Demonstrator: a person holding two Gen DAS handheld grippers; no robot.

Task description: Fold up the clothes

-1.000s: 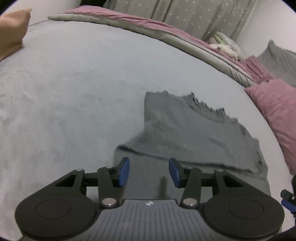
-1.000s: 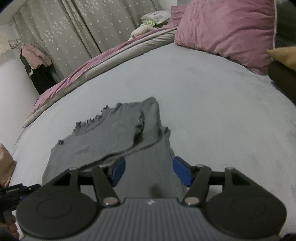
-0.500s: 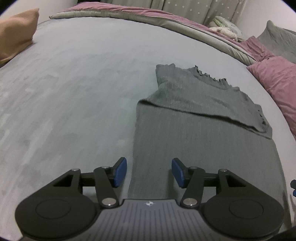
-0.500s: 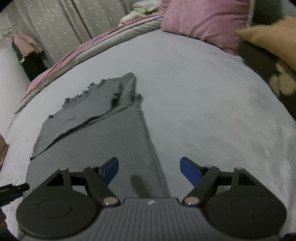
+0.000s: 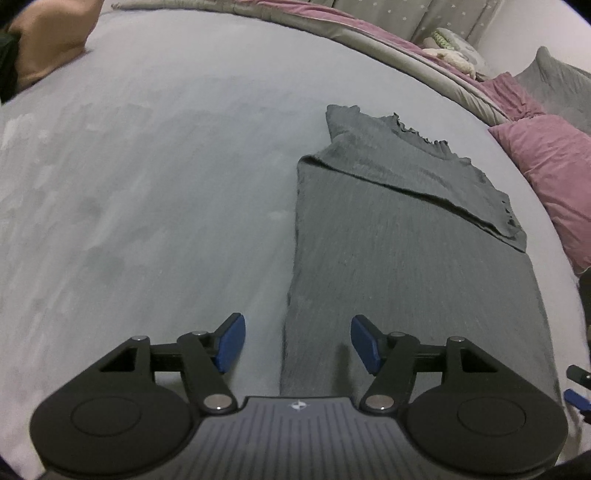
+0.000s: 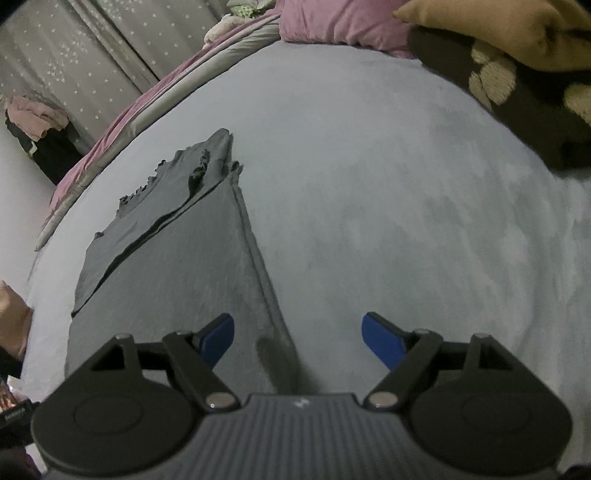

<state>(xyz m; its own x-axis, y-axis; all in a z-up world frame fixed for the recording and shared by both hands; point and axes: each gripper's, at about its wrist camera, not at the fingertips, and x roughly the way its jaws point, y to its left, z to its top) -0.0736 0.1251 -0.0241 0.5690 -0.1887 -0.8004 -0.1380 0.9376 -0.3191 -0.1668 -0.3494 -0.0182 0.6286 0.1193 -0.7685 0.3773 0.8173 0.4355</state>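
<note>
- The grey knit garment (image 5: 406, 258) lies flat on the pale grey bedspread (image 5: 147, 184); take the garment as the landmark for every place named below.
- Its far end is already doubled back toward you, so a ruffled edge (image 5: 421, 136) sits on top and a fold line crosses the cloth from side to side.
- Your left gripper (image 5: 297, 345) stands at the garment's near left corner with its blue pads wide apart and nothing between them; the garment's left edge runs up between the fingers.
- Your right gripper (image 6: 297, 345) stands at the garment's near right corner, likewise spread and empty, with the garment's right edge between its fingers.
- This paired placement, one tool to each near corner, suggests that you are set to pinch both corners for the next fold; whether the pads touch the cloth cannot be told.
- Beyond the garment's right side lies a pink pillow (image 5: 554, 177); beyond its far end, the rolled pink and grey duvet (image 5: 369, 33).
- Both lie well apart from the garment, so the cloth has room to be carried over.
</note>
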